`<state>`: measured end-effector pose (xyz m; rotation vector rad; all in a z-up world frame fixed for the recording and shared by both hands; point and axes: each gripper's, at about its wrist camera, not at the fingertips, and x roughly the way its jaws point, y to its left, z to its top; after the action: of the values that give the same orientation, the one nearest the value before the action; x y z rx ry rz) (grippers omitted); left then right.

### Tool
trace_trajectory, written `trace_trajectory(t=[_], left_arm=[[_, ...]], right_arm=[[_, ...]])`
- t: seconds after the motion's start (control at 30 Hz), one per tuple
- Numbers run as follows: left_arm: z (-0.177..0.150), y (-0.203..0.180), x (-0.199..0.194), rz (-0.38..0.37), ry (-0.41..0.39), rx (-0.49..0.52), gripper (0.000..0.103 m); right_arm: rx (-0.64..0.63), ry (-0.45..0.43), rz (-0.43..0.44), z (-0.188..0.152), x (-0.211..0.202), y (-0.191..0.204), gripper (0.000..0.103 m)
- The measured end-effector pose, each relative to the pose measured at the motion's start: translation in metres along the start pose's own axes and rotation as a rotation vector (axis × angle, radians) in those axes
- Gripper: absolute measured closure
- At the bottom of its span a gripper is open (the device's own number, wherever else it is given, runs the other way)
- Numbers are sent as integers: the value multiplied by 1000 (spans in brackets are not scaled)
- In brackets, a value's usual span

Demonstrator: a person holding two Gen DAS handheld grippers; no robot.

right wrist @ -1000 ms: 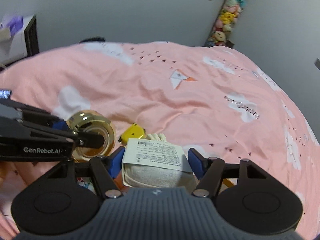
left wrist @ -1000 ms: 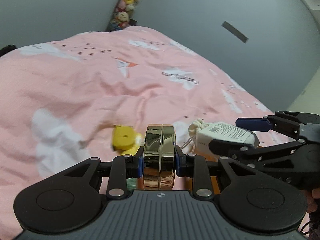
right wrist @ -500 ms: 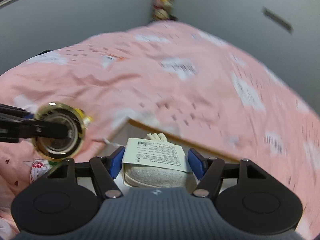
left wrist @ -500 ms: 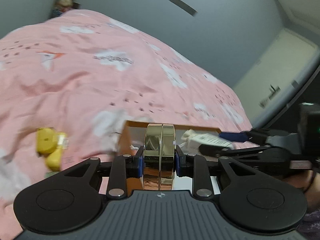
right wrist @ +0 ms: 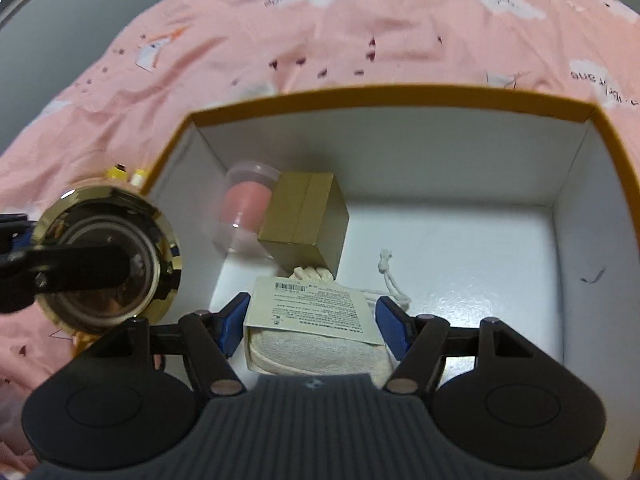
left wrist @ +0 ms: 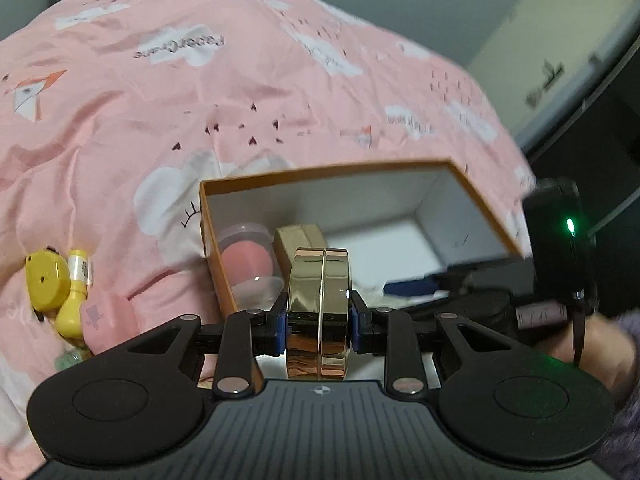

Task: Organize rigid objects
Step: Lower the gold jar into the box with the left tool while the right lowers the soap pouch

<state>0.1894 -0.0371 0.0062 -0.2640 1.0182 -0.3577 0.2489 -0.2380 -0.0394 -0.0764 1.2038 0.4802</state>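
Orange-rimmed white cardboard box (right wrist: 576, 184) on pink quilt (left wrist: 120, 120) already held pink lidded jar (right wrist: 244, 204), gold carton (right wrist: 308, 216). Left gripper (left wrist: 319, 316) clamped round gold compact (left wrist: 319, 312) at box's left edge; right gripper (right wrist: 312, 316) gripped labelled cream drawstring pouch (right wrist: 316, 320) inside box. Yellow items (left wrist: 52, 288) lay outside, unpacked.

Gold compact (left wrist: 320, 312), labelled pouch (right wrist: 316, 320), gripped

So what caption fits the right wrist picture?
Tongs carry a cloth pouch over the orange box.

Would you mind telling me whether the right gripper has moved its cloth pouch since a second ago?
Yes. The right gripper has carried the cloth pouch from above the pink bedspread to over the open orange box, near the gold carton.
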Motion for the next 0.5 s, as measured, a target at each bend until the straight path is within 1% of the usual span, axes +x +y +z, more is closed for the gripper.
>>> trace_trajectory(t=[0.1,0.2,0.27,0.33,0.37,0.5], left_arm=[[3,-7,10,21,53,70,71],[5,-16,20,41,94,146,71],[5,-22,25,56,115,203,71],[4,-29,32,79,138,278,71],[3,-33,35,91,151,312,71],[-4,-48,46,135,196,450,71]], right_arm=[[-23,70,-26,7,11,3,35],[-8,153,0,9,20,0,34],[5,186,13,9,24,-3,34],[6,192,26,8,24,-5,36],[3,182,32,9,22,-5,34],[12,166,21,9,16,-15,36]])
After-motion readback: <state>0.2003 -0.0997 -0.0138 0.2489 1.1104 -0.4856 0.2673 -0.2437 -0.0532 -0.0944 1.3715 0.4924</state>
